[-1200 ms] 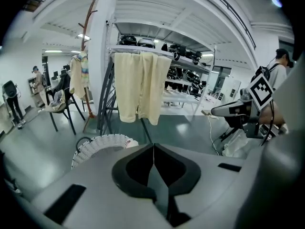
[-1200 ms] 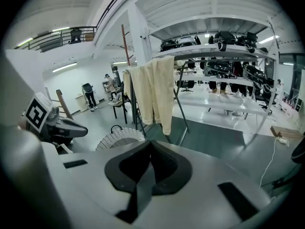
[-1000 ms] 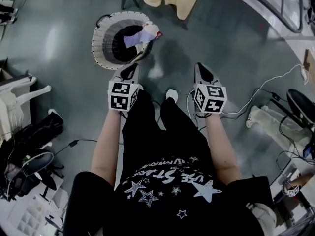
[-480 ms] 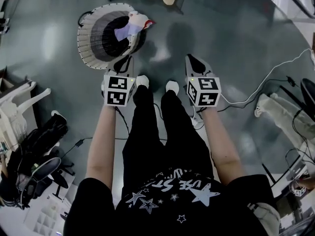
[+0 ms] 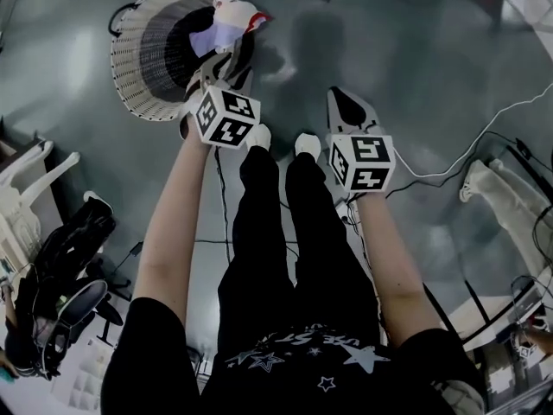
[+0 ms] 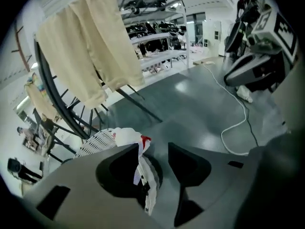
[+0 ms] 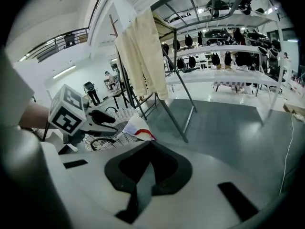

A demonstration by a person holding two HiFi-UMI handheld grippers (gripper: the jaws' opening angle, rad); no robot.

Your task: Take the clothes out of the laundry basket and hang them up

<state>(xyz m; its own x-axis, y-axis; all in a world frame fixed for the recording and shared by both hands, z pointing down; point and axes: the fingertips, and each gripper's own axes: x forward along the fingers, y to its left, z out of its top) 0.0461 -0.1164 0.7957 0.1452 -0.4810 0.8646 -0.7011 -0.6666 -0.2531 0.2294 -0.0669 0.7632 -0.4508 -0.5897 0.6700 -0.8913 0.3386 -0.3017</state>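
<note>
The laundry basket (image 5: pixel 131 69), round and of white weave, stands on the floor at the upper left of the head view, just ahead of the person's feet. Dark clothes (image 5: pixel 173 46) fill its middle. A white garment with a red edge (image 5: pixel 232 17) lies across its right rim. Its long axis runs from inside the basket outward, its pale lilac end lies on the dark clothes, and its red-edged end points away from the basket.

The left claw (image 5: pixel 214 69) points steeply down at that rim. Its jaws have just been opening and now stand partly apart. In the left gripper view the garment (image 6: pixel 143 168) hangs lengthwise down through the gap, close beside one jaw and clear of the other, and neither jaw clamps it. The right claw (image 5: pixel 344 102) hangs above the floor beside the person's feet, its jaws together on nothing.

The floor (image 5: pixel 406 67) is glossy grey-green, and a white cable (image 5: pixel 471 150) trails across it on the right. A metal drying rack (image 7: pixel 183 106) with a cream cloth (image 7: pixel 143 56) over it stands behind the basket. Shelving (image 7: pixel 228 56) lines the far side of the room.
</note>
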